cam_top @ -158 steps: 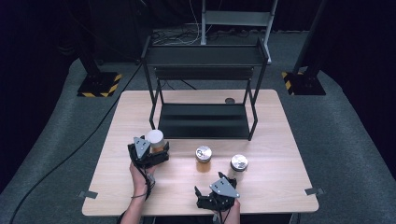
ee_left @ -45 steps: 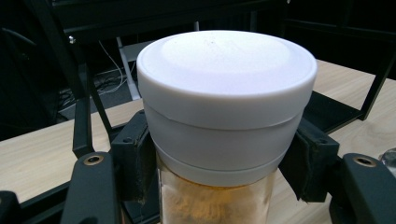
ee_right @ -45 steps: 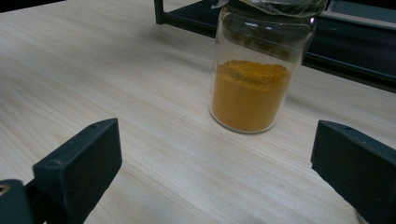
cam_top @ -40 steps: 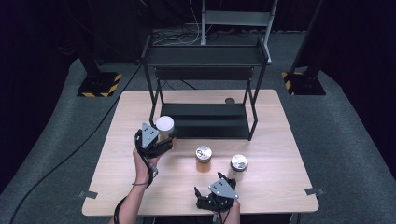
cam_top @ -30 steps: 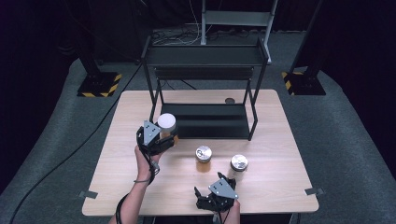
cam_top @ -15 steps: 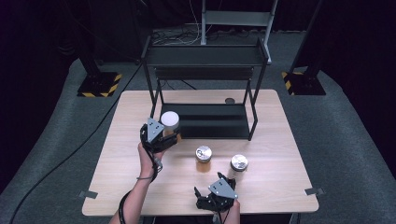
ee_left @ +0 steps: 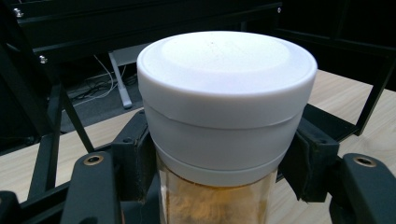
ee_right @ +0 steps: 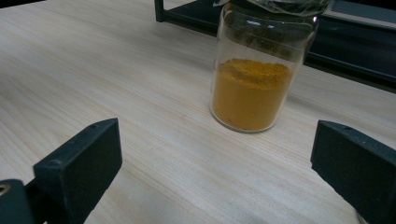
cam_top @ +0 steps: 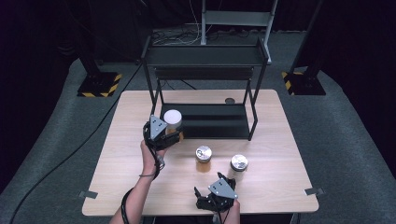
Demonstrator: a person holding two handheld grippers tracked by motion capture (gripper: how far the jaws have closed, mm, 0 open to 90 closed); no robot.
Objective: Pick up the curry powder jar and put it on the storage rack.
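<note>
Left gripper (cam_top: 173,136): clamped on the white-lidded glass jar of tan powder (cam_top: 173,119); carried at the near left corner of the black metal shelf rack (cam_top: 205,122)
Right gripper (cam_top: 215,196): jaws wide, empty; near table edge
Risk: jar base may clip the rack's low shelf edge; smooth glass could slip

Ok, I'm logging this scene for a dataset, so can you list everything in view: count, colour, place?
White-lidded jar: one, clear glass with tan contents, held by the left hand-held gripper at the shelf's front-left corner.
Silver-lidded jars: two, standing on the table in front of the shelf; one of orange powder, one to its right.
Shelf rack: one, black metal, two tiers, at the table's far side.
Small round thing: one, dark, on the table behind the rack; too small to identify.
Table: one, light wood.
Left hand-held gripper: black, shut on the white-lidded jar.
Right hand-held gripper: black, jaws open, at the table's near edge.
</note>
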